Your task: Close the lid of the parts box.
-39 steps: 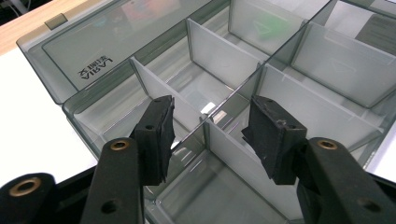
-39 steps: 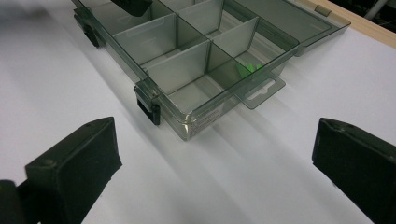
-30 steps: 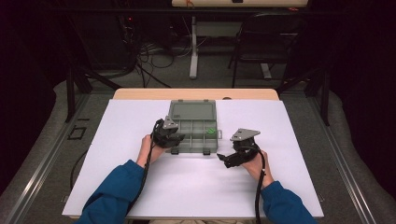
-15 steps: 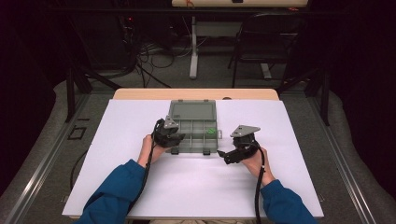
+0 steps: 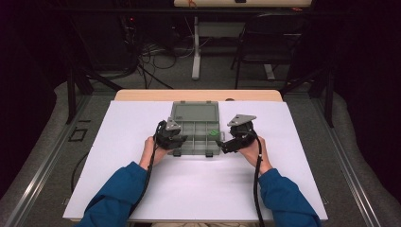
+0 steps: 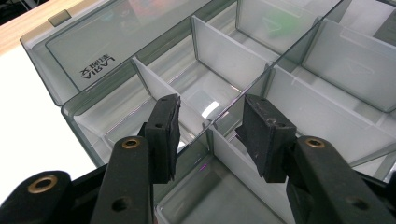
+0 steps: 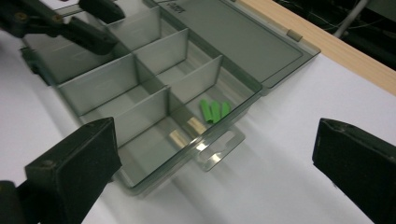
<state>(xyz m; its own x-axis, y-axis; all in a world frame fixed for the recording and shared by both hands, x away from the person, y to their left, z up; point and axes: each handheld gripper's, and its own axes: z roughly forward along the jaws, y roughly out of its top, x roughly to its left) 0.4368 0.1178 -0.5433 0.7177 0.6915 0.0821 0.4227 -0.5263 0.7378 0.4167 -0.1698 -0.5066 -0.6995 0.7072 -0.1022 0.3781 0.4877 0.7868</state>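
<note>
Left tongs (image 6: pixel 208 133) stand half open astride a box (image 5: pixel 195 124) divider. Right tongs (image 7: pixel 215 172) gape wide, empty, at the box's right edge. The right gripper view shows green pieces (image 7: pixel 214 111) at mid-frame.

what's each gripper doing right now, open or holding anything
Left gripper: partly open, jaws astride a divider of the compartment box, gripping nothing.
Right gripper: wide open, empty, beside the box.

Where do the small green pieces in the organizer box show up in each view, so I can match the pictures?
High view: green pieces in a compartment at the box's right side, near the right tool.
Left gripper view: a blurred green patch at the top, right of centre, seen through a divider.
Right gripper view: green pieces at centre, beside the box's hang tab.
Shared landmark: the open lid.
</note>
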